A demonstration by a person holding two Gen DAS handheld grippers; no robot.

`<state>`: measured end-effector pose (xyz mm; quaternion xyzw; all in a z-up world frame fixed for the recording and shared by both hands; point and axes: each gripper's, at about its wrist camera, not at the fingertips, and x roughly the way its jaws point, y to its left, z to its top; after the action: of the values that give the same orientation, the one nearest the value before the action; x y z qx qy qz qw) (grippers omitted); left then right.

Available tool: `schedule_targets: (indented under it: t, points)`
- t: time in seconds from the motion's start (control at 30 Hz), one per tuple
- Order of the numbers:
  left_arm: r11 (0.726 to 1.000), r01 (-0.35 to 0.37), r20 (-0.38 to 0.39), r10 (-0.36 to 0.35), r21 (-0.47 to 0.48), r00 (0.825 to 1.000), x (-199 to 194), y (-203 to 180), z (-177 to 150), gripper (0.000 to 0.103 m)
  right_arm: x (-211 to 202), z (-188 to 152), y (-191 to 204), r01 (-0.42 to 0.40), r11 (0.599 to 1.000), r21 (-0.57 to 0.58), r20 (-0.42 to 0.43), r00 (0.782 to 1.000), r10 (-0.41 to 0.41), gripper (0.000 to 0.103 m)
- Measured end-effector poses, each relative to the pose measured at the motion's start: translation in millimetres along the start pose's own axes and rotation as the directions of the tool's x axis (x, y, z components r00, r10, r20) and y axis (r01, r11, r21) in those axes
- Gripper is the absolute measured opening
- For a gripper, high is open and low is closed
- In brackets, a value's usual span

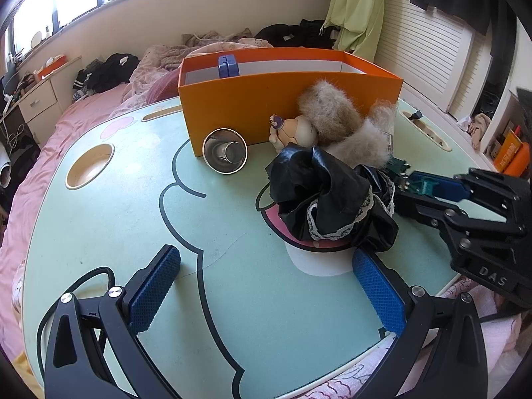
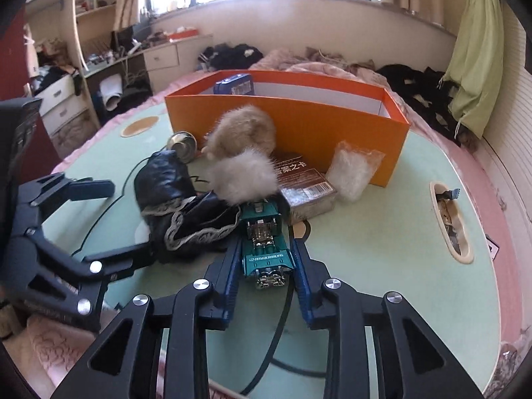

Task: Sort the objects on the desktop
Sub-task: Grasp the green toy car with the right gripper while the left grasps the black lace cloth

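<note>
Right wrist view: right gripper (image 2: 266, 259) clamped on green toy car (image 2: 266, 249), mid-table (image 2: 382, 266), touching doll (image 2: 199, 206).
Left gripper (image 1: 266, 286): fingers wide apart, near table's front edge.
Orange box (image 1: 289, 106): far edge.

Home bedroom: pink bed (image 1: 66, 123), drawer desk (image 2: 159, 55), strewn clothes (image 2: 232, 53).

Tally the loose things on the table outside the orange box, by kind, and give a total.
Dolls: 1, the furry-haired doll in a black dress
Metal cups: 1, the steel cup on its side
Toy cars: 1, the teal toy car in the right gripper
Wrapped card packs: 1, brown pack
Clear plastic bags: 1
Total: 5
</note>
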<state>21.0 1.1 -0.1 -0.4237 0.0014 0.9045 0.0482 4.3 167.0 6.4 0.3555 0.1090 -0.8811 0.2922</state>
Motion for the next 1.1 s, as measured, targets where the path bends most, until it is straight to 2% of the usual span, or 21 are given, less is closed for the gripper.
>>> schedule_targets:
  t: [0.2,0.3,0.5,0.53,0.6,0.63,0.67,0.73,0.8,0.87,0.93,0.97,1.0,1.03,1.07,1.1]
  points:
    - [1.0,-0.001,-0.001,0.001,0.004,1.0,-1,-1,0,0.103,-20,-20,-26,-0.015,0.992,0.129,0.049,0.999,0.008,0.029]
    - [1.0,0.018,0.022,-0.019,0.013,1.0,-7,-3,3,0.103,-23,-21,-30,-0.006,0.993,0.12,0.045,0.999,0.001,0.029]
    - [0.993,0.12,0.06,-0.119,-0.018,0.991,-16,-7,26,0.103,-24,-22,-31,-0.001,0.993,0.121,0.057,0.998,-0.006,0.032]
    - [0.992,0.124,0.056,-0.123,-0.01,0.991,-14,-11,30,0.103,-24,-22,-31,0.006,0.993,0.12,0.056,0.998,-0.013,0.034]
    - [0.992,0.126,0.055,-0.128,0.026,0.99,-12,-19,35,0.102,-23,-22,-32,0.02,0.993,0.12,0.058,0.998,-0.027,0.058]
    - [0.99,0.128,0.059,-0.131,0.052,0.99,-12,-24,35,0.095,-24,-22,-32,0.02,0.992,0.124,0.06,0.998,-0.027,0.063]
    - [0.989,0.126,0.057,-0.13,0.074,0.99,-12,-28,35,0.078,-24,-23,-33,0.018,0.992,0.128,0.064,0.998,-0.026,0.065]
    - [0.986,0.129,0.034,-0.133,0.107,0.991,-7,-35,34,0.054,-23,-23,-33,0.025,0.991,0.131,0.064,0.997,-0.034,0.065]
    - [0.983,0.136,0.045,-0.143,0.121,0.989,-9,-38,32,0.049,-23,-23,-32,0.034,0.991,0.128,0.063,0.997,-0.042,0.065]
    - [0.982,0.137,0.067,-0.146,0.128,0.987,-14,-38,30,0.039,-23,-22,-31,0.039,0.992,0.123,0.065,0.997,-0.048,0.065]
    - [0.981,0.138,0.086,-0.15,0.137,0.985,-19,-37,29,0.036,-24,-21,-30,0.048,0.992,0.118,0.074,0.996,-0.057,0.065]
    - [0.981,0.134,0.091,-0.148,0.142,0.985,-21,-36,27,0.035,-24,-21,-29,0.052,0.992,0.114,0.074,0.995,-0.06,0.065]
    - [0.98,0.135,0.09,-0.149,0.147,0.985,-23,-36,25,0.035,-24,-21,-28,0.054,0.993,0.108,0.074,0.995,-0.063,0.059]
    - [0.98,0.135,0.088,-0.149,0.149,0.985,-24,-36,23,0.035,-22,-21,-27,0.053,0.994,0.1,0.067,0.996,-0.06,0.051]
    - [0.979,0.135,0.092,-0.149,0.15,0.985,-25,-34,21,0.034,-20,-21,-26,0.047,0.994,0.096,0.057,0.997,-0.052,0.029]
    - [0.979,0.137,0.094,-0.152,0.151,0.984,-27,-33,19,0.034,-20,-21,-26,0.045,0.995,0.092,0.058,0.997,-0.051,0.028]
